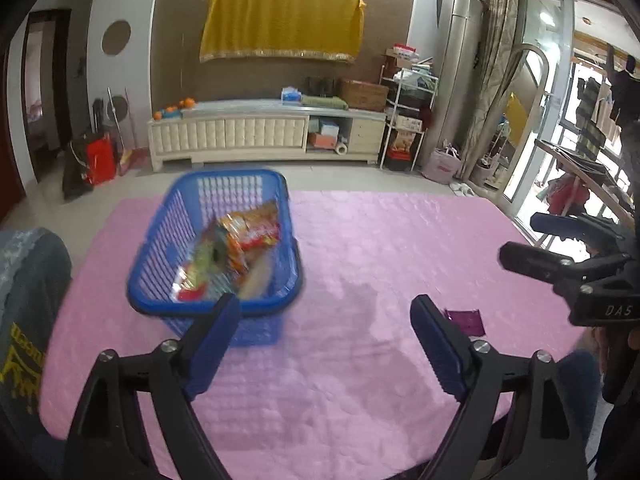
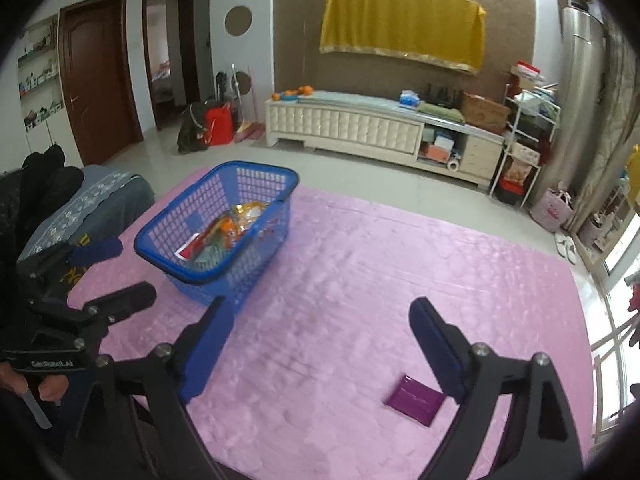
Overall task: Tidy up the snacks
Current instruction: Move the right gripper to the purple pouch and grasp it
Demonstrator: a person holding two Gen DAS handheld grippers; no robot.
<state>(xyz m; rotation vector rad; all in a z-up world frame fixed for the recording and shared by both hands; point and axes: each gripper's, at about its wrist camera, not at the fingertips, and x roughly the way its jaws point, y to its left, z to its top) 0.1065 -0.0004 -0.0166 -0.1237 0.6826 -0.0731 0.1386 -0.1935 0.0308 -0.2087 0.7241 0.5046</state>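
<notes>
Two claws hang over a pink surface (image 2: 360,264), both with jaws spread wide and nothing between them. From the left wrist view, the left claw (image 1: 326,344) sits just in front of a blue basket (image 1: 148,280), its left finger overlapping the basket's near rim in the picture; whether it touches I cannot tell. Inside the basket lie several snack packets (image 1: 244,240), orange, red and green, blurred. A small purple packet (image 1: 466,320) lies flat on the pink cover, alone, just beyond that claw's right finger. From the right wrist view, the right claw (image 2: 322,344) points at bare cover, the basket (image 2: 180,268) off to its left and the purple packet (image 2: 416,398) just beside its right finger. Each claw shows at the edge of the other's view, held by a hand (image 2: 48,392)
</notes>
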